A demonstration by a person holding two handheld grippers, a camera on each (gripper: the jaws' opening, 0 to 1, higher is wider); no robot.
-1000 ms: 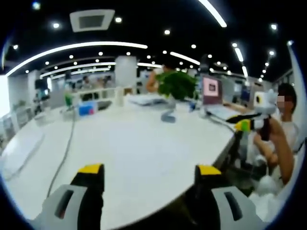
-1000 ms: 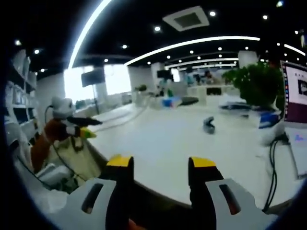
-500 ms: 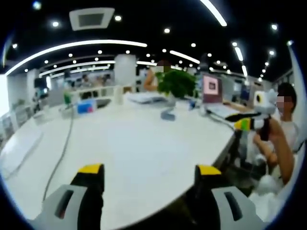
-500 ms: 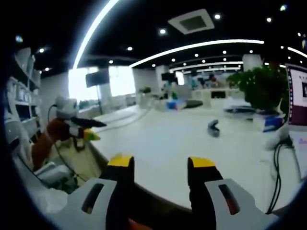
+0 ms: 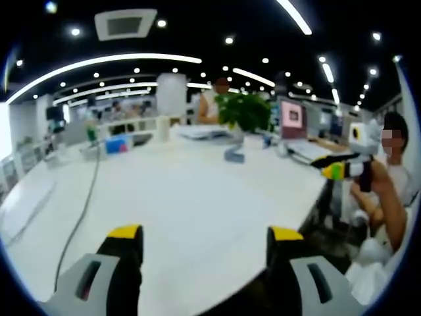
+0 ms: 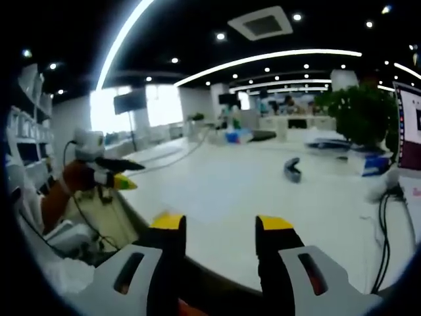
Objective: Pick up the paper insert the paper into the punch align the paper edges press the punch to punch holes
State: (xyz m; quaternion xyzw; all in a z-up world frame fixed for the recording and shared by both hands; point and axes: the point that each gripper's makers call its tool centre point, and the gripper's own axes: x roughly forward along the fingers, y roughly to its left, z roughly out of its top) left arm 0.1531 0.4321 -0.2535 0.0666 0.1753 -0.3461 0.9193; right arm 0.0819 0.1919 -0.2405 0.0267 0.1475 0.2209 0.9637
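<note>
We held both yellow-tipped grippers, left [image 5: 204,234] and right [image 6: 220,224], wide apart and empty at the white table's [image 5: 191,191] near edge. The small grey punch [image 6: 292,169] sat well apart toward the far edge, so we judged the approach not yet begun.

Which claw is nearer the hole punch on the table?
Neither clearly: the left claw and the right claw both sit back at the table's near edge, open and far from the hole punch.

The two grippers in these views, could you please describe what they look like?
The left gripper and right gripper match: black jaws capped with yellow tips, rising from pale grey housings with dark slots. Seen across the table, each carries a white box on top.
</note>
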